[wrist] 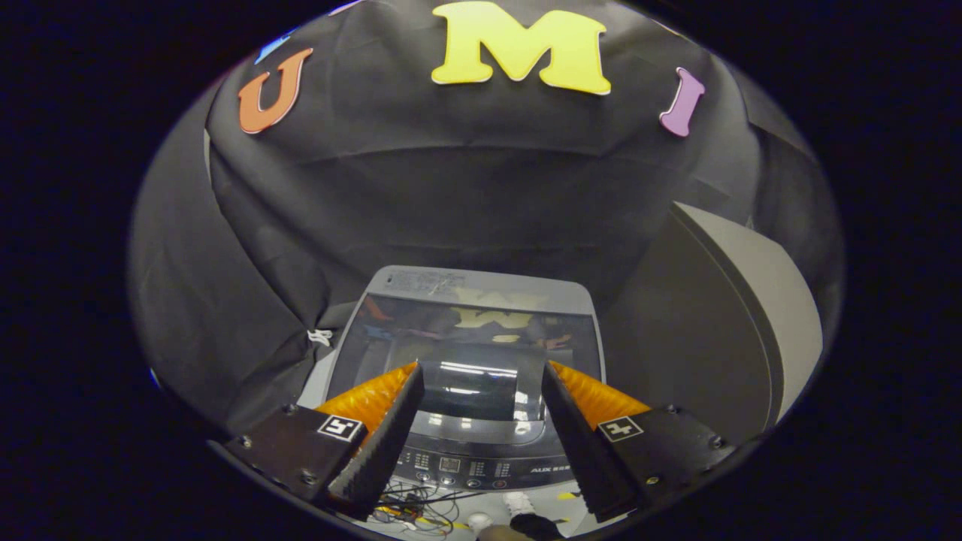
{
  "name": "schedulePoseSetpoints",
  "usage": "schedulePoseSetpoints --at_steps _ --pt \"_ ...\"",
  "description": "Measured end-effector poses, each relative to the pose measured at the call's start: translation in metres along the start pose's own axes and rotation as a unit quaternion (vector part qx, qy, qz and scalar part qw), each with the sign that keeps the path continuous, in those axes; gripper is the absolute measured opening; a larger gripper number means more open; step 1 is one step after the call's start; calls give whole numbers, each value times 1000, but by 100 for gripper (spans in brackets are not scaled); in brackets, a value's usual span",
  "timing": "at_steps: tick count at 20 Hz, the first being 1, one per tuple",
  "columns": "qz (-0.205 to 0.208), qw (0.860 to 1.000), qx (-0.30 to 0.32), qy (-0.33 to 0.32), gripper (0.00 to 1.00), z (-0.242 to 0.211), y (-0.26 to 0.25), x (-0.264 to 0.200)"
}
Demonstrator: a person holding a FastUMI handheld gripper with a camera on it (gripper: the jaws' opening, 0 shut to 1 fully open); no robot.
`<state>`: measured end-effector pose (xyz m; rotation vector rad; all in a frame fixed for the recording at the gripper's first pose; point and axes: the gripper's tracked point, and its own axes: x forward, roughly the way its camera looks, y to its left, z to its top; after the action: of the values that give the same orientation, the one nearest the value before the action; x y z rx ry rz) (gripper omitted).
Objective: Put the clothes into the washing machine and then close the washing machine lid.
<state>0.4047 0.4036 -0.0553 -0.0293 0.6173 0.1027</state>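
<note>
Hand-held gripper [481, 379] spread, holding nothing, poised above the washing machine [470, 361]; its lid [473, 338] at 12 o'clock lies flat, apparently closed.

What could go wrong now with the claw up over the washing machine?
The washing machine has its lid down flat, so no clothes can go in until it is lifted. The open claw holds nothing; its fingers could bump the glossy lid. Loose wires lie below the button panel and might snag.
</note>
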Motion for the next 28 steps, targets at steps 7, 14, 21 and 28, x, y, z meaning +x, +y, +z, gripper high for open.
schedulePoseSetpoints --at_steps 7,14,21,28 --pt "25 994 -5 -107 99 25 -31 -93" --pt "38 973 6 -226 98 32 -117 -213" --pt "31 954 14 -297 98 -32 -233 -323" --pt "9 956 35 -292 99 -133 -334 -370"
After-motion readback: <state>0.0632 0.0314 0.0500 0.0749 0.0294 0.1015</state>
